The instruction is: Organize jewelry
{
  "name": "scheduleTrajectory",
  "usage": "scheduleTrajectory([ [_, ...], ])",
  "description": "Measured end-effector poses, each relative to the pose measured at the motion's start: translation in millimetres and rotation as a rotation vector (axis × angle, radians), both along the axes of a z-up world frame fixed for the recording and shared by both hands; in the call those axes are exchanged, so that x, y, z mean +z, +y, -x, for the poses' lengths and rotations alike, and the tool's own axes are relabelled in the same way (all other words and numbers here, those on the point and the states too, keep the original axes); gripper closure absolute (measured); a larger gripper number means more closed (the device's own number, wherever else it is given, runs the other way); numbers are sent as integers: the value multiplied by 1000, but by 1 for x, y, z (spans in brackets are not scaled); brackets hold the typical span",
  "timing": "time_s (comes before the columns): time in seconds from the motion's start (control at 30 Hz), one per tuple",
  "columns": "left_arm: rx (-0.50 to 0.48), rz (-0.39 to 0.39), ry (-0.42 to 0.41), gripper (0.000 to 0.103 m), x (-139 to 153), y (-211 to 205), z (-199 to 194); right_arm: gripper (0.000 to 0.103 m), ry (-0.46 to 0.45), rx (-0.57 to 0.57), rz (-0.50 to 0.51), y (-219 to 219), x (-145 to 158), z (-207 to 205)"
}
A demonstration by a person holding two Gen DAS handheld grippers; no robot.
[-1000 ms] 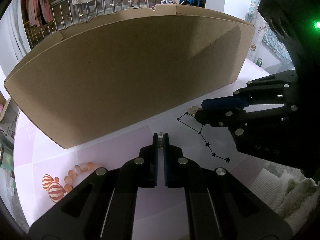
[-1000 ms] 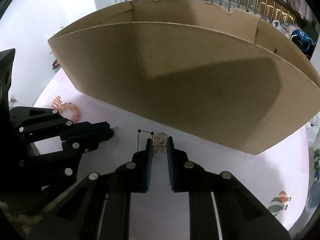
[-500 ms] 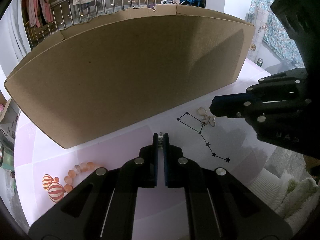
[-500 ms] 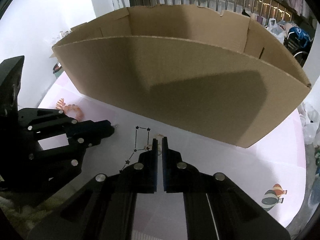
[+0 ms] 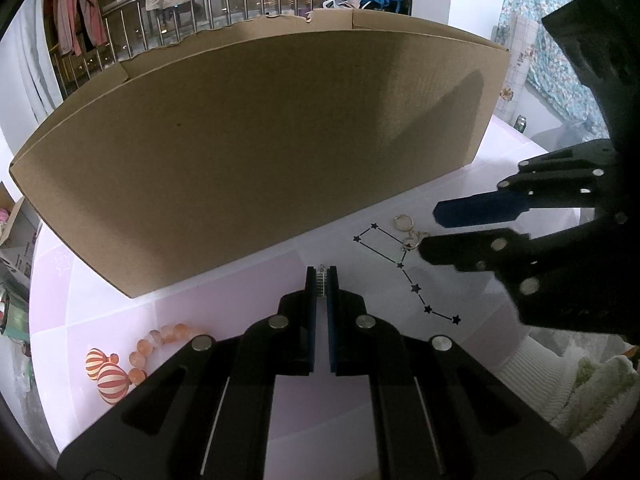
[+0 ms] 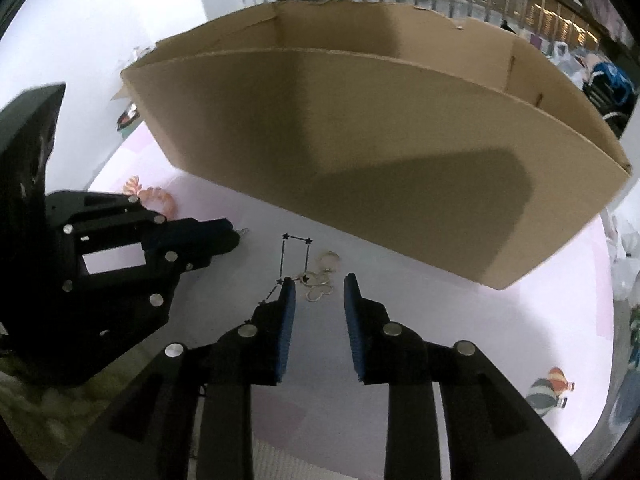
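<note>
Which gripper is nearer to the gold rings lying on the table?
Right. The right gripper is open with its fingertips just short of the gold rings. The left gripper is off to their left, shut on a small silver piece.

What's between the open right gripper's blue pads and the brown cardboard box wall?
In the right wrist view, the small gold ring cluster lies on the pale table, just ahead of the right gripper; beyond it, bare table up to the cardboard box.
</note>
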State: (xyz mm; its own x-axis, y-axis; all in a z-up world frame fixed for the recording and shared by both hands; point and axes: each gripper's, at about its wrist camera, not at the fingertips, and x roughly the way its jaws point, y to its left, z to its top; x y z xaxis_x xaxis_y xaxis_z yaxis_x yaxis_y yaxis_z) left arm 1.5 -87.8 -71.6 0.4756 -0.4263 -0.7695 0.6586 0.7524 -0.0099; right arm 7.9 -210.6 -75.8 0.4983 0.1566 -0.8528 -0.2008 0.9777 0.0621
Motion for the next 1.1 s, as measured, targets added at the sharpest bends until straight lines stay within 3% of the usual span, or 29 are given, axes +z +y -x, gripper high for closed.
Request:
scheduleTrajectory([
  [0.17,-1,0,-1,99,0,0,-1,78,20,43,18,3,-2,-8],
  [0.33,0,1,-1,99,0,-1,-1,90,38,99,49,13,-1,-12],
  [0.5,1,1,-1,99,-1,-1,0,90,48,103,47,17,0,-14],
  [0.53,1,1,-2,99,-1,-1,0,101,47,104,48,18,0,-14],
  [0.57,1,1,-2,99,-1,-1,0,103,51,104,44,19,0,-14],
  [0.87,2,0,-3,99,0,-3,-3,103,53,70,24,11,5,-10],
  [1.03,1,0,-4,99,0,-3,-2,102,61,-6,-8,-4,12,-12],
  [1.1,2,0,-4,99,0,-3,-4,94,68,-40,-44,-8,13,-14],
])
